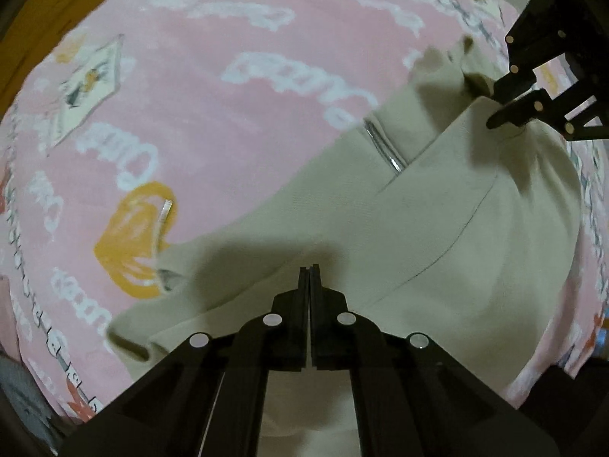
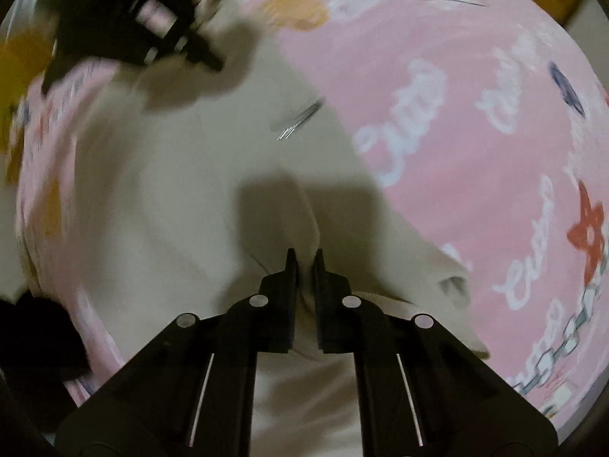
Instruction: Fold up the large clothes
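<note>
Support: bed, pink sheet (image 1: 236, 122) printed with white script, orange shapes, red stars, small picture patches. Directly on sheet: beige garment (image 1: 475, 236), rumpled, metal zipper (image 1: 382, 148) visible. Sheet exposed left of garment in left-wrist view.

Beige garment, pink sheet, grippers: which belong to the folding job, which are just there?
Job:
beige garment
left gripper, shut on it
right gripper, pinching its fabric

Just there:
pink printed sheet
wooden furniture

My left gripper (image 1: 309, 268) points straight down, jaws pressed together; my right gripper (image 2: 304, 253) tilts steeply down, jaws nearly closed with a narrow gap between the fingertips.
</note>
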